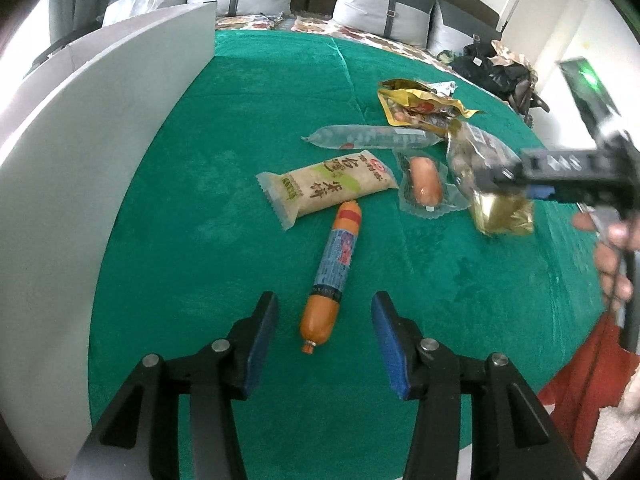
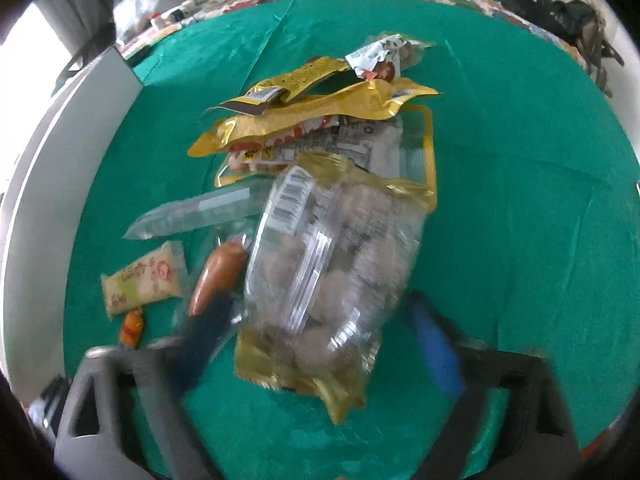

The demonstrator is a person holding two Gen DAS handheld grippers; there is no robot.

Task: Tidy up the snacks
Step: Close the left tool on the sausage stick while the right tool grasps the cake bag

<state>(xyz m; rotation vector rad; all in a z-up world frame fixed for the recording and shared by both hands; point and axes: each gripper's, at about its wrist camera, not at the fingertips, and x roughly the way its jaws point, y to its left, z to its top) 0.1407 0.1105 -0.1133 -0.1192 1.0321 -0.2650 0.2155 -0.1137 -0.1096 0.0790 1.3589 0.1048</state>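
1. My left tongs (image 1: 324, 340) stand open over the green velvet-covered tabletop (image 1: 200, 280), blue pads apart and pressing on nothing.
2. Between those pads, in the left wrist view, lies the near end of a long orange sausage stick with a blue printed label (image 1: 330, 272). It runs from the gap toward 12 o'clock, its far tip touching a cream rice-cracker packet with green and red print (image 1: 324, 184).
3. At 1 o'clock from the left tongs sits a short pink sausage in a clear vacuum pouch (image 1: 426, 182). Beyond it lies a long clear plastic tube packet (image 1: 372, 138), and past that a heap of crumpled gold foil wrappers (image 1: 416, 104).
4. My right tongs (image 2: 316, 344) straddle a clear bag with gold ends, full of round pale snacks (image 2: 332, 276). The view is blurred, so I cannot tell whether the pads press on it.
5. In the right wrist view that bag stretches from the gap toward 12 o'clock, its near gold end hanging toward 6 o'clock.
6. In the left wrist view, the right tongs reach in from 3 o'clock onto the bag, with a hand (image 1: 616, 264) behind them.
7. A white panel (image 1: 80, 140) stands at 9 to 10 o'clock along the tabletop's edge.
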